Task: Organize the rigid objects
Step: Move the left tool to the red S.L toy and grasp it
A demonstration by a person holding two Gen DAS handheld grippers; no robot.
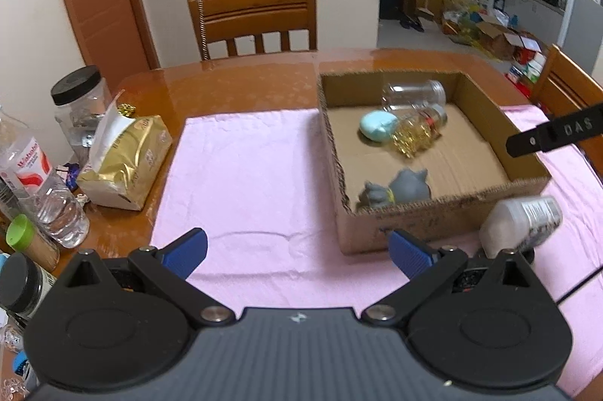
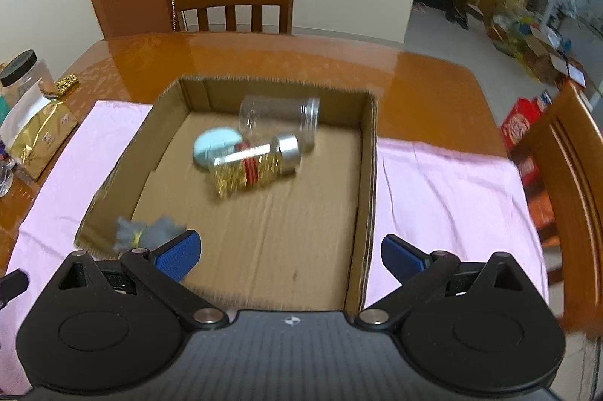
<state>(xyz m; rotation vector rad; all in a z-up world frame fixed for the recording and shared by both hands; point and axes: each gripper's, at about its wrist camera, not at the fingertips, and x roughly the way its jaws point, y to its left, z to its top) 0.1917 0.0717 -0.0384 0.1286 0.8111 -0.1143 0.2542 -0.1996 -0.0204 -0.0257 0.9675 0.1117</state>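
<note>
A shallow cardboard box [image 1: 482, 107] [image 2: 367, 175] sits on a pink cloth [image 1: 245, 167] [image 2: 444, 182]. In it lie an empty clear jar [image 1: 412, 94] [image 2: 279, 118], a jar of gold pieces with a silver cap [image 1: 416, 129] [image 2: 252, 163], a light blue egg-shaped thing [image 1: 377, 126] [image 2: 215, 143] and a grey toy figure [image 1: 395, 190] [image 2: 147, 231]. A white bottle [image 1: 520, 224] lies on the cloth in front of the box. My left gripper [image 1: 297, 250] is open and empty over the cloth. My right gripper [image 2: 290, 254] is open and empty above the box's near part.
At the table's left edge stand a gold tissue pack [image 1: 124, 159] [image 2: 37, 141], a black-lidded jar [image 1: 81, 99] [image 2: 24, 73], a water bottle [image 1: 41, 182] and small jars. Wooden chairs [image 1: 256, 20] [image 2: 573, 190] stand at the far and right sides.
</note>
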